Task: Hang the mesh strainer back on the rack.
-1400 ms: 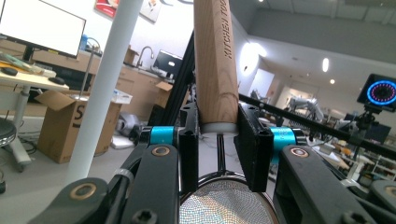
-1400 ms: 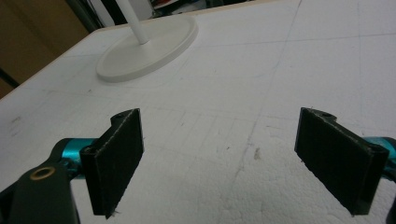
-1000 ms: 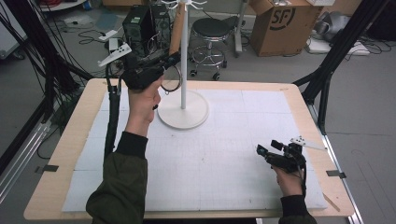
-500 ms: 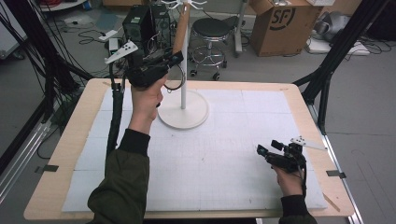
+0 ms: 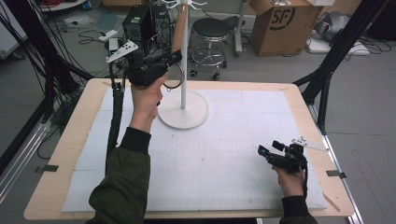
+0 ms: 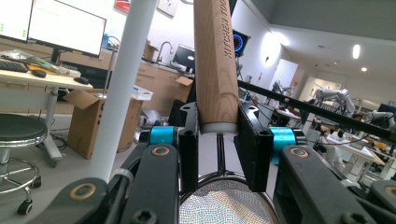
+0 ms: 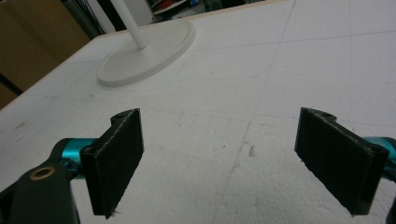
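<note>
- My left hand-held gripper [image 5: 172,59] is raised above the far left part of the desk [image 5: 60,154], just beside the white pole of the stand [image 5: 183,70].
- Its two jaws are clamped on the strainer [image 6: 216,74], at the low end of the wooden handle where a white collar sits; I see this clearly in the left gripper view.
- The handle rises almost upright from the jaws, a little tilted, and it carries printed letters along one side.
- Below the jaws, in the same view, the metal mesh bowl [image 6: 224,205] of the strainer hangs under the left hand-held gripper, with a thin wire rim around it.
- In the high view the wooden handle [image 5: 179,29] goes up along the pole toward the hooks at the top, and the round rim [image 5: 173,77] hangs near the pole. I cannot tell if the handle touches a hook.
- The white pole [image 6: 123,84] passes to the left of the handle in the left gripper view, near it but apart.
- The round base of the stand [image 5: 183,111] rests on the white mat [image 5: 224,154] that covers the desk.
- My right hand-held gripper [image 5: 264,152] lies low over the near right part of the mat, well apart from the stand.
- Its jaws stand wide apart with nothing between them; in the right gripper view I see bare mat [image 7: 233,116] there and the stand base [image 7: 147,49] farther off.
</note>
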A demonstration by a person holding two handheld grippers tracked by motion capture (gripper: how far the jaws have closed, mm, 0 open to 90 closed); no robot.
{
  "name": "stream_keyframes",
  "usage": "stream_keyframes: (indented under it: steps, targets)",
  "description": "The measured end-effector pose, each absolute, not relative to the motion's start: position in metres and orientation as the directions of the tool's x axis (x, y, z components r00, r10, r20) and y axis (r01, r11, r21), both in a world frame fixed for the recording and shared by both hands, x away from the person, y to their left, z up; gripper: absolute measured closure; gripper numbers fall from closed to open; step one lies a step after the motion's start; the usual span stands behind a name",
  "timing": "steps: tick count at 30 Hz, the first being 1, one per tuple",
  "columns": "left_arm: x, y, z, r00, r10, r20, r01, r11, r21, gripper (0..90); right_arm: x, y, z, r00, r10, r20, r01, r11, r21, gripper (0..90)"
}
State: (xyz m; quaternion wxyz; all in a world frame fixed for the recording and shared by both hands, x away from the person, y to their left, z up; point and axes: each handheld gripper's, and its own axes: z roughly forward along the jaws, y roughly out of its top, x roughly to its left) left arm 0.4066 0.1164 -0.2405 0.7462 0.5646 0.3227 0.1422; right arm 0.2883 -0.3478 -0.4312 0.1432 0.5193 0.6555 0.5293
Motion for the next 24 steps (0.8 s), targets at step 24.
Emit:
stream_keyframes:
  steps: [24]
  targets:
    - [0.42, 0.123, -0.261, 0.741, 0.537, -0.404, 0.196, 0.402, 0.894, 71.0, 0.281, -0.354, -0.432, -0.404, 0.844, 0.353, 0.527, -0.1, 0.844, 14.7]
